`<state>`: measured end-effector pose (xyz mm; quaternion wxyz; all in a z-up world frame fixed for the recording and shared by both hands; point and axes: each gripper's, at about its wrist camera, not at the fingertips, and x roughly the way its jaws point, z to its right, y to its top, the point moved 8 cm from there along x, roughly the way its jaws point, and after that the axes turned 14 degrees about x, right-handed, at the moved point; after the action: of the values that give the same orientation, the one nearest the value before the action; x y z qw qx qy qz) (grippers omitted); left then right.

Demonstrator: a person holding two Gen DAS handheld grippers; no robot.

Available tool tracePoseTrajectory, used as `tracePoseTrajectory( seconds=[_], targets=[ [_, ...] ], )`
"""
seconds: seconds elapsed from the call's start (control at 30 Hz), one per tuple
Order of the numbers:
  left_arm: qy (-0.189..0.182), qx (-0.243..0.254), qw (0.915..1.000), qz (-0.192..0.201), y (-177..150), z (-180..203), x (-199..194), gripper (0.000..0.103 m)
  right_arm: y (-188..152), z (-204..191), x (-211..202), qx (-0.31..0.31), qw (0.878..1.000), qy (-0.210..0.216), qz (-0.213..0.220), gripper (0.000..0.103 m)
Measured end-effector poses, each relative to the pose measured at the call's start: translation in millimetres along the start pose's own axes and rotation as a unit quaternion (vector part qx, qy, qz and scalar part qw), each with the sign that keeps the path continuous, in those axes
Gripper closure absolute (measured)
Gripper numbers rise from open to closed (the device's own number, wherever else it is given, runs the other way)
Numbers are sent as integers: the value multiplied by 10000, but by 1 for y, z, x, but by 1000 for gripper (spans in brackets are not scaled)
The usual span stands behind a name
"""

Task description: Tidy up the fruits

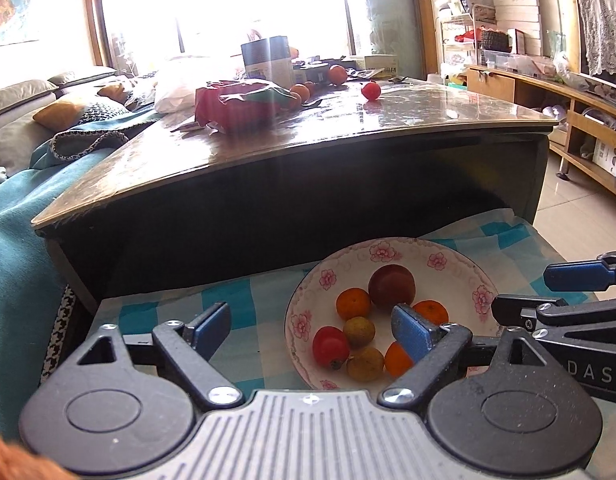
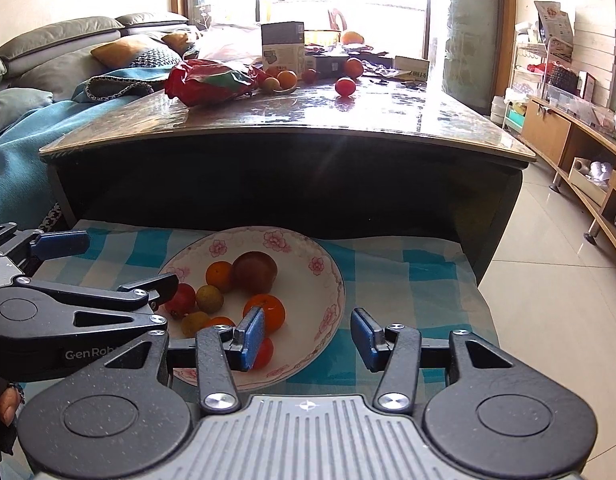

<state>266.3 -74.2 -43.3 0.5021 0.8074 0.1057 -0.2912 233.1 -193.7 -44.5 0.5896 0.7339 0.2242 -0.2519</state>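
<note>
A white plate with pink flowers sits on a blue checked cloth. It holds several fruits: a dark red apple, oranges, a red tomato and small yellow-green fruits. My left gripper is open, its right finger over the plate. My right gripper is open over the plate's near right rim. Nothing is held.
Behind the plate stands a dark coffee table with a red bag, boxes, loose oranges and a red tomato. A sofa with teal blanket lies left, a wooden shelf right.
</note>
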Motion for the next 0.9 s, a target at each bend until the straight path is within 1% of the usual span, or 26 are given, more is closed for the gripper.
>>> tracePoseTrajectory(
  seconds=[0.33, 0.9],
  targets=[
    [9, -17, 9999, 129, 3, 0, -21, 4, -1, 3, -18, 34, 10000, -9, 66, 59],
    [14, -130, 9997, 198, 1, -4, -45, 3, -2, 0, -37, 76, 9999, 26, 148, 59]
  ],
)
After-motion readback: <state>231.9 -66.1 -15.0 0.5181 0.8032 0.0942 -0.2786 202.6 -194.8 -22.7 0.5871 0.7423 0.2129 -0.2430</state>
